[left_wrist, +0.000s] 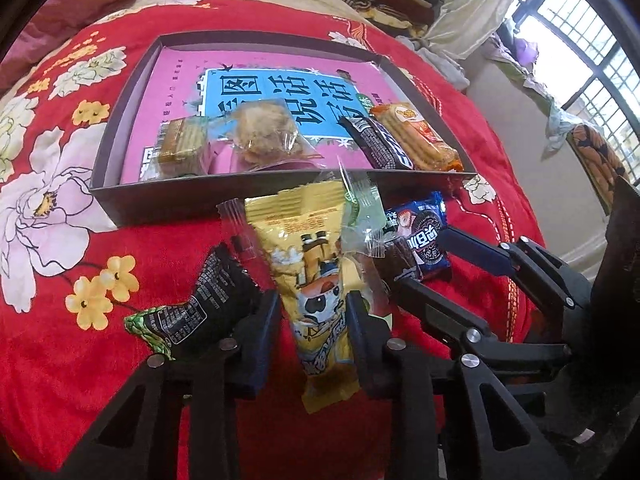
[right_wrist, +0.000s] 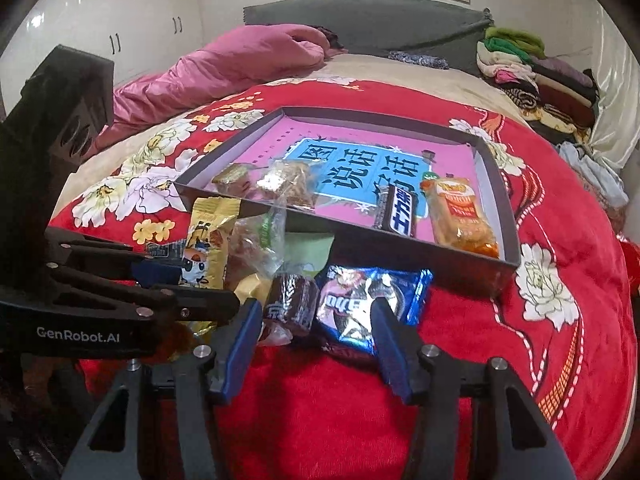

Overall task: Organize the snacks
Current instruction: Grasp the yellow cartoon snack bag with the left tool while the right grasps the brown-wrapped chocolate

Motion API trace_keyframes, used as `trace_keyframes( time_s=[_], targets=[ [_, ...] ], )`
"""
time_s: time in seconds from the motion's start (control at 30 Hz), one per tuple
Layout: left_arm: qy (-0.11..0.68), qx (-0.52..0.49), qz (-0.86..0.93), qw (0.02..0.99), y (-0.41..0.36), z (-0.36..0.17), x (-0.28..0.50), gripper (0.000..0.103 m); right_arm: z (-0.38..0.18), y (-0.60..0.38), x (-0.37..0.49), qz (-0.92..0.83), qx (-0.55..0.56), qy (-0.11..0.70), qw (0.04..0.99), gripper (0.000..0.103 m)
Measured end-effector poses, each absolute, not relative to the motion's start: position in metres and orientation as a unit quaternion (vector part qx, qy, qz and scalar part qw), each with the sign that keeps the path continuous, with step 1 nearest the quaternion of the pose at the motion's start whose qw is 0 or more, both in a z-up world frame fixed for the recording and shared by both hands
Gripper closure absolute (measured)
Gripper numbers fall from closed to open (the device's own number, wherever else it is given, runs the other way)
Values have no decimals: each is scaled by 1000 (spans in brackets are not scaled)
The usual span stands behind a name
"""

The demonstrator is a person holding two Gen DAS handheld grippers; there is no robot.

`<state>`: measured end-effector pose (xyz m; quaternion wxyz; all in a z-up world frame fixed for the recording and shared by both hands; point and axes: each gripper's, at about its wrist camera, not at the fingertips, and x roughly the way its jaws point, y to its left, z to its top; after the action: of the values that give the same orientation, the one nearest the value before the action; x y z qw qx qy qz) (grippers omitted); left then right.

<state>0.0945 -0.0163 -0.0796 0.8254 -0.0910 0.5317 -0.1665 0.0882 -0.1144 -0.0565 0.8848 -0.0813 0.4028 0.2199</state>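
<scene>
A shallow dark box [left_wrist: 224, 192] [right_wrist: 496, 264] with a pink and blue floor lies on the red floral blanket. It holds several snacks, among them a black chocolate bar [left_wrist: 380, 144] [right_wrist: 396, 212] and an orange biscuit pack [left_wrist: 420, 136] [right_wrist: 460, 216]. In front of it my left gripper [left_wrist: 314, 304] is shut on a yellow snack packet [left_wrist: 308, 256] [right_wrist: 208, 240]. My right gripper [right_wrist: 316, 312] [left_wrist: 416, 268] is open around a brown cake pack [right_wrist: 292, 300] and a blue Oreo pack [right_wrist: 372, 300] [left_wrist: 424, 240]. A black packet [left_wrist: 200, 304] lies left of the left gripper.
A clear-wrapped snack with green print [right_wrist: 260, 240] [left_wrist: 360, 208] lies between the yellow packet and the box. A pink quilt [right_wrist: 240, 60] and folded clothes [right_wrist: 528, 72] sit at the head of the bed. A window [left_wrist: 580, 40] is to the right.
</scene>
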Motion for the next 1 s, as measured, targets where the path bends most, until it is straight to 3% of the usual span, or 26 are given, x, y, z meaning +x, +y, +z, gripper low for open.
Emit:
trace_keyframes(
  time_s=[0.23,0.77,1.0],
  targets=[
    [534,-104,-172,821,-9,-81,92,75,-62,-105,94,227,-95,401,883,51],
    [540,-104,-168,818,-2,-85,87,76,-68,-90,87,226,-142,404,875,52],
    [539,-104,-172,818,0,-85,86,76,-65,-105,79,241,-90,432,865,54]
  ],
)
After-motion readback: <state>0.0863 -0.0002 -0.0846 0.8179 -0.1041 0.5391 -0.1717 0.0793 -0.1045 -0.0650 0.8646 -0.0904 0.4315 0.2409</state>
